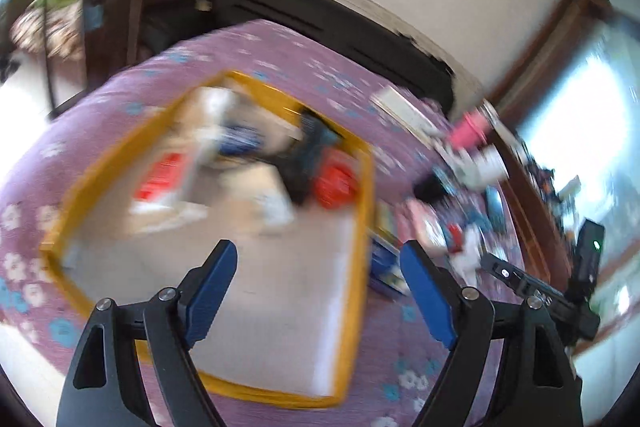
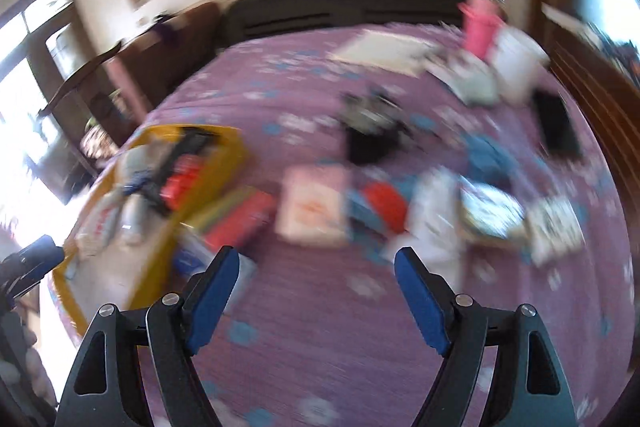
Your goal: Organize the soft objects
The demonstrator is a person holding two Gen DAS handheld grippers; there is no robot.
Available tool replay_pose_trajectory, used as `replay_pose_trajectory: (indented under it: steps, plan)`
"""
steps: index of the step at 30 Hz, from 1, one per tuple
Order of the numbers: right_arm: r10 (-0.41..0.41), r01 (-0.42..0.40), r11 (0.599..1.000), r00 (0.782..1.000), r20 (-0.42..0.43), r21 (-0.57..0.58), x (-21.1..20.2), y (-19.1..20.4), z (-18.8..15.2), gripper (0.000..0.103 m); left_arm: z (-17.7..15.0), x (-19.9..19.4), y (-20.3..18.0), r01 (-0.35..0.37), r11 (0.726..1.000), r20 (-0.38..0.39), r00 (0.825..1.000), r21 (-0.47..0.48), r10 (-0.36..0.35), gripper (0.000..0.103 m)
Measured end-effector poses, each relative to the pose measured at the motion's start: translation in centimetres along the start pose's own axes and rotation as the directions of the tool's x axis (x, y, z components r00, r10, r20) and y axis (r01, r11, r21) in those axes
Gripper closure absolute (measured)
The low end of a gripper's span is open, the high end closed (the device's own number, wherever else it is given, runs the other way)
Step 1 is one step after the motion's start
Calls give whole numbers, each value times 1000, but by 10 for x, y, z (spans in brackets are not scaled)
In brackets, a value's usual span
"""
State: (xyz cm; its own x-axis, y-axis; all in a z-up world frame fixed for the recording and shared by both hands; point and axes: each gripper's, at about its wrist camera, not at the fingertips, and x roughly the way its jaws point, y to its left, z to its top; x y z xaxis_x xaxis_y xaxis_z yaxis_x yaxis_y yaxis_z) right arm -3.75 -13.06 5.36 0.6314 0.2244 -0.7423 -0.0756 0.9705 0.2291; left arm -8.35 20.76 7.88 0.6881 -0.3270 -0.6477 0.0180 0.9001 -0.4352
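You can't read any words or numbers here, because both pictures are too blurry to make any out.

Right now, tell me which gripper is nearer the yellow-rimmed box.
Left. The left gripper hangs open directly over the yellow-rimmed box, above its bare near end. The right gripper is open over the purple bedspread, with the box off to its left.

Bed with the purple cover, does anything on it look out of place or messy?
Yes. Loose items lie scattered and overlapping across the purple bedspread, outside the yellow-rimmed bin, which already holds a jumbled pile. Both frames are motion-blurred, so damage or spills can't be judged.
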Motion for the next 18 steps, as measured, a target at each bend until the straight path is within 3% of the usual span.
replay_pose_trajectory:
  steps: [4,7,12,16,18]
  plan:
    - [16,-15,997,1000,-10,71,1,-37,-19,19,-16,36,-56,43,988,-95,995,151,-29,20]
    - [27,-27,996,1000,-1,91,1,-49,-30,19,-24,64,-91,44,966,-146,989,256,-7,20]
    - [42,-44,993,999,21,110,2,-65,-41,19,-8,111,-133,-45,913,-135,985,406,108,20]
    - [67,-70,986,997,29,152,7,-77,-47,19,5,157,-148,-118,858,-142,966,500,215,20]
    - [86,-91,980,996,36,175,6,-82,-47,19,11,177,-147,-147,849,-155,954,508,258,20]
